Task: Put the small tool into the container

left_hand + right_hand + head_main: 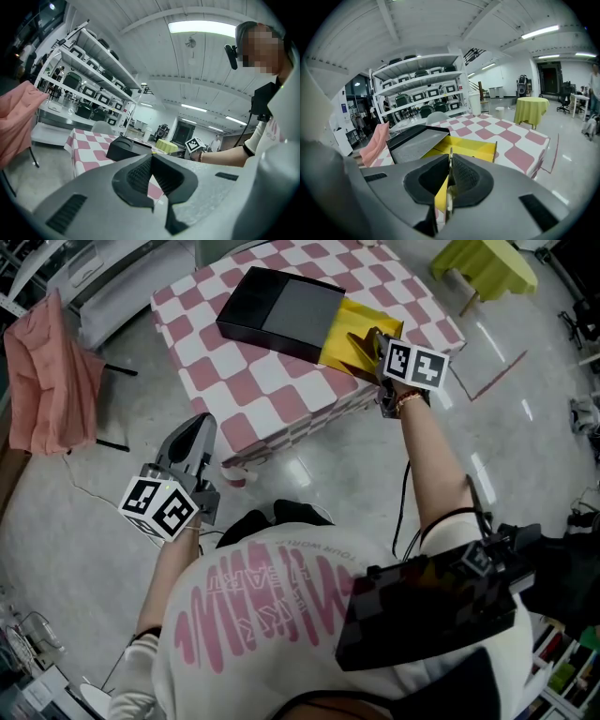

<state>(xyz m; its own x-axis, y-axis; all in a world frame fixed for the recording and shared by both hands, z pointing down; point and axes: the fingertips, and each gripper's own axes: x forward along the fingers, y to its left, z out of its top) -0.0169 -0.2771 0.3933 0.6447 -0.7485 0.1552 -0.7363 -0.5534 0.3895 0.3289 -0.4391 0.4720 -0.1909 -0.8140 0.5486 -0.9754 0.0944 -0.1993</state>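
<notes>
1. My right claw (pixel 450 157) is clenched on the small tool (pixel 448 199). It's a thin, flat, silvery strip pinched edge-on between the two pads.
2. In the head view that claw sits at the open end of the yellow drawer (pixel 352 334), so the tool is right at the drawer and not lying in it. I can't tell whether the tool touches the drawer's wall or floor.
3. The drawer is slid partway out of the black box (pixel 281 315). In the right gripper view its yellow inside opens straight ahead of the jaws, with the box's dark sleeve to the left of it.
4. The box sits on the table (pixel 253 399) with the pink-and-white checked cloth, toward the side nearest my right hand.
5. My left claw (pixel 151 157) is clenched too, pad tips meeting, with nothing between them. It hangs off the near corner of the table above the floor (pixel 94 484) and points across at the box.
6. Other stuff: a pink cloth (pixel 52 381) is draped over something to the left, and a small table with a yellow-green cover (pixel 487 263) stands well beyond.
</notes>
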